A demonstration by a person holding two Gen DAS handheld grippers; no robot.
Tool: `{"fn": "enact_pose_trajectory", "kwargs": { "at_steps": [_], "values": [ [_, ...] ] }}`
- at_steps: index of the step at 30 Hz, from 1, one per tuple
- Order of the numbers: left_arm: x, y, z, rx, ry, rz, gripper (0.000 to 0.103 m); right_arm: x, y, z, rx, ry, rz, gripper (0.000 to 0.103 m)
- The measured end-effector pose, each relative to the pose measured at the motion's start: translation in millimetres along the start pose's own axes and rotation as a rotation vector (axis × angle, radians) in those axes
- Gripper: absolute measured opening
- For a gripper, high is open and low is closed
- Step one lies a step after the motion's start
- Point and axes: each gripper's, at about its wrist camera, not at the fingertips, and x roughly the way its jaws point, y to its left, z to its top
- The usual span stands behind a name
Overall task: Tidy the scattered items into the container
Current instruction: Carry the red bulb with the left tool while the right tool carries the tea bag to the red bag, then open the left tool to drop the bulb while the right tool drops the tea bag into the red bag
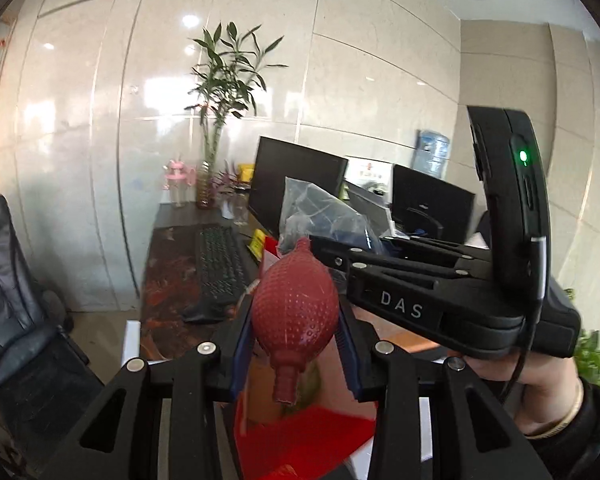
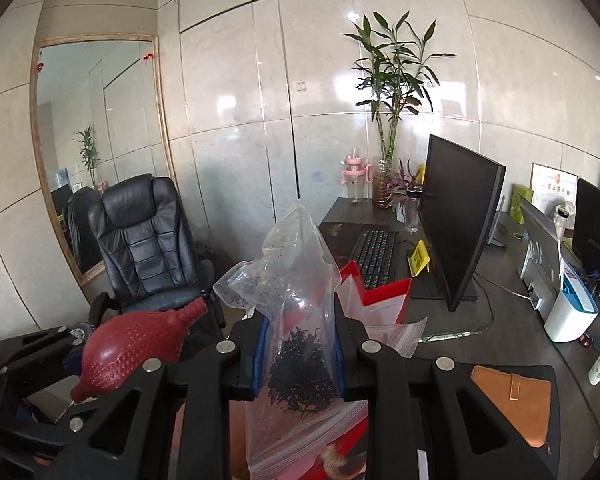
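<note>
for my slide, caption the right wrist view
Right gripper clamps a clear bag of dark leaves above the red box.

The left gripper [image 1: 296, 320] clamps a red rubber bulb [image 1: 296, 312] above a red box [image 1: 300, 432].

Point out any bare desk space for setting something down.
Free: dark desk between monitor base and brown notebook. Crowded: behind the keyboard, among bottles and plant jar, and right edge by the white device.

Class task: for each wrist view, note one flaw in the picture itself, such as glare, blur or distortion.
Left wrist view: ceiling-light glare on the glossy marble wall panels; the red paper bag below is motion-blurred. Right wrist view: fisheye bends the wood-framed wall mirror; corners are vignetted black.
</note>
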Motion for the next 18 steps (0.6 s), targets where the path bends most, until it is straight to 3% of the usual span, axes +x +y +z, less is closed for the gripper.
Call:
{"fn": "enact_pose_trajectory", "kwargs": {
  "at_steps": [9,12,18],
  "values": [
    [32,1,-5,-0.003,0.046,0.001,0.041,9,-15,7,0.043,0.005,0.025,0.028],
    [45,-2,-9,0.008,0.076,-0.005,0.041,24,-22,6,0.084,0.062,0.089,0.028],
    [64,-4,-24,0.012,0.122,-0.013,0.041,46,-30,-9,0.089,0.121,0.063,0.028]
  ]
}}
